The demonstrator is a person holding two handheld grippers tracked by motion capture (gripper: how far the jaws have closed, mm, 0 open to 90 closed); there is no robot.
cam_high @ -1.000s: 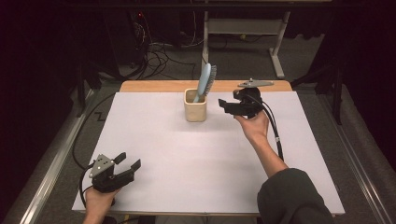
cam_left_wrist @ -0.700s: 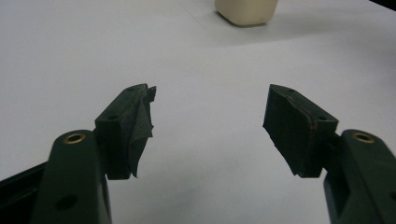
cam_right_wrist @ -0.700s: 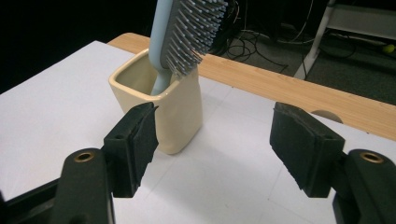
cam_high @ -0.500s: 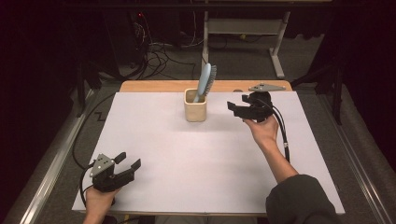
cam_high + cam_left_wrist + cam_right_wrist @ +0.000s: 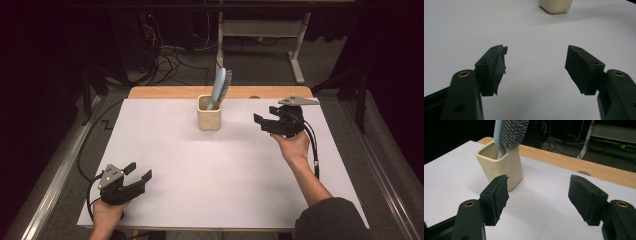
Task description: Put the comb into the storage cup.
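A person sits at a table (image 5: 345, 165) covered with a white sheet, a strip of bare wood showing along its far edge, and holds a two-jaw gripper in each hand. Near the middle of the far side stands a cream square cup (image 5: 209, 118), upright, with a light blue hairbrush (image 5: 220, 87) standing in it, handle down and bristled head leaning to the right above the rim. The right gripper (image 5: 261, 122) is held above the table to the right of the cup, well apart from it, with its jaws pointing left toward the cup; the jaws are parted and nothing lies between them. In the right gripper view the cup (image 5: 504, 167) sits beyond the left jaw, with the hairbrush (image 5: 511, 133) rising out of it and bristles facing the camera. The left gripper (image 5: 137, 176) rests low at the near left corner of the table, far from the cup, with its jaws spread wide and holding nothing. In the left gripper view bare white sheet lies between the jaws, and the base of the cup (image 5: 555, 6) is at the top edge.
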